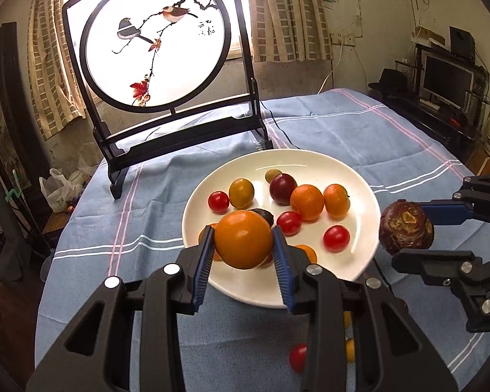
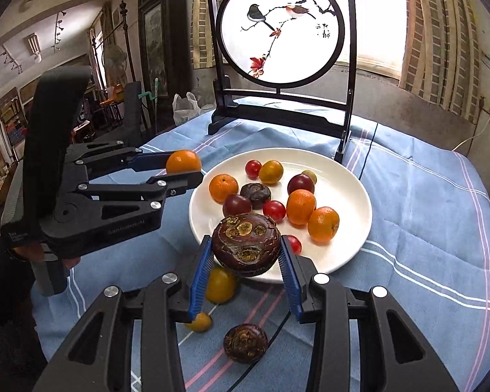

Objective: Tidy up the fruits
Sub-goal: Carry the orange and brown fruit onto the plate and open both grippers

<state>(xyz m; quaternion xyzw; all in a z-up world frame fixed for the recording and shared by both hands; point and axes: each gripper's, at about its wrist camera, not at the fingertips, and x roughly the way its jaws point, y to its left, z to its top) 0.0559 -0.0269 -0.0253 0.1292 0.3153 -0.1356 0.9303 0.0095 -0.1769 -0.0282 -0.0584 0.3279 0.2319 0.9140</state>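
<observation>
A white plate (image 1: 352,176) (image 2: 343,176) on the blue cloth holds several small oranges, red cherry tomatoes, dark plums and a brown water chestnut. My left gripper (image 1: 243,245) (image 2: 184,168) is shut on an orange fruit (image 1: 243,239) (image 2: 183,161), held above the plate's near-left rim. My right gripper (image 2: 245,254) (image 1: 418,233) is shut on a dark brown water chestnut (image 2: 246,243) (image 1: 406,227), held just off the plate's right edge. Loose on the cloth lie a yellow fruit (image 2: 219,285), a smaller yellow one (image 2: 200,322), another water chestnut (image 2: 245,343) and a red tomato (image 1: 298,356).
A black-framed round bird screen (image 1: 156,42) (image 2: 282,32) stands on the table behind the plate. A thin black cable (image 1: 279,130) runs over the cloth. A TV stand (image 1: 447,81) is off the far right; a plastic bag (image 1: 57,192) lies beyond the table's left edge.
</observation>
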